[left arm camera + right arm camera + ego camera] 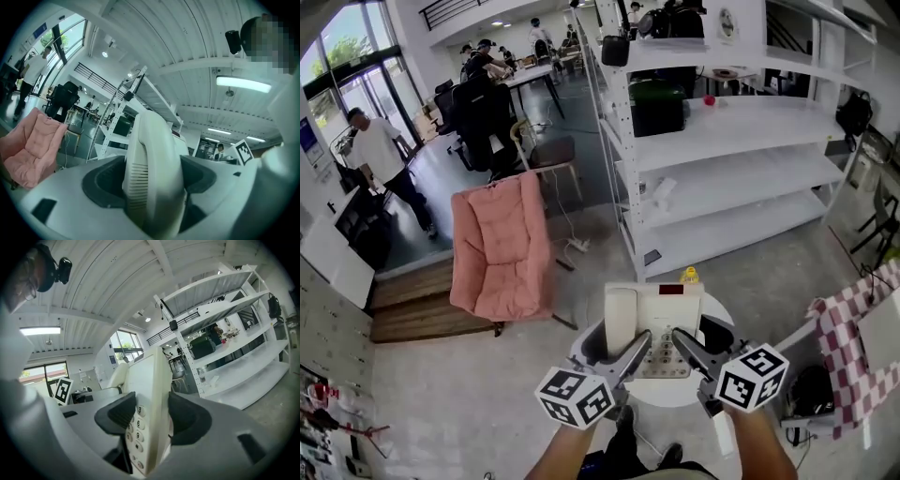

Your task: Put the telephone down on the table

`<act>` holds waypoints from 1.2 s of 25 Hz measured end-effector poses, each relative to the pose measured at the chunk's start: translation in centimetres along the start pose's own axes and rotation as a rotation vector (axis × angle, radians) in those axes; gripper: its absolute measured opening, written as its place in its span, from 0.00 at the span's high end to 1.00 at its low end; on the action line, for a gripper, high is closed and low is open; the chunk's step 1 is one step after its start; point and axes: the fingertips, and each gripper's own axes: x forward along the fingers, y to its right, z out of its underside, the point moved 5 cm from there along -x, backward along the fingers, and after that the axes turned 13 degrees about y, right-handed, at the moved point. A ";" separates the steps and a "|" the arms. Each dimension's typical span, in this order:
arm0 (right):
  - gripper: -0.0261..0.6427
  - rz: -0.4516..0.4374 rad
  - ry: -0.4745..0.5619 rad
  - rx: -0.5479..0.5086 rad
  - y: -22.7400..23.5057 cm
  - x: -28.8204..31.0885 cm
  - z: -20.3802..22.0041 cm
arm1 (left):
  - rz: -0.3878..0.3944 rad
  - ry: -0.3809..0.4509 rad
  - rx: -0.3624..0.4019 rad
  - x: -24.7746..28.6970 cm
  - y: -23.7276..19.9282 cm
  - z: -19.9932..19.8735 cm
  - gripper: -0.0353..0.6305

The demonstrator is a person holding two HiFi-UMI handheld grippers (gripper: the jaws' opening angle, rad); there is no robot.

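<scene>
Nearest to the camera, the left hand-held gripper (152,183) is pinching the handset (153,150) side-on. Its jaws are only as wide as the handset is thick, and both pads press on it. The right hand-held gripper (151,420) is clamped on the right edge of the telephone (661,323), with one pad on the keypad (135,433) face and the other on the underside.

So the phone is held from both sides, right over the small round tabletop (667,394). I honestly can't tell if it's touching down yet.

My take on handling: it's a hard, smooth plastic shell, so stiff and fairly light but a bit slippery under the pads. The handset probably just sits loose in its cradle, so I'd keep everything level and hold that side pinned. Gripping the two side edges like this looks right to me.

Farther back there's a pink padded chair (502,248) on the left and white shelving (741,131) far right.
</scene>
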 end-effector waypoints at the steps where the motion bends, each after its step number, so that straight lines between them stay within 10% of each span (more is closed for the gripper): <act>1: 0.65 0.011 0.003 0.005 0.3 0.5 0.2 | 0.008 -0.008 -0.002 0.5 -0.6 0.0 0.43; 30: 0.65 0.110 -0.075 0.162 10.0 10.8 9.1 | -0.029 -0.201 -0.088 8.2 -13.5 8.0 0.43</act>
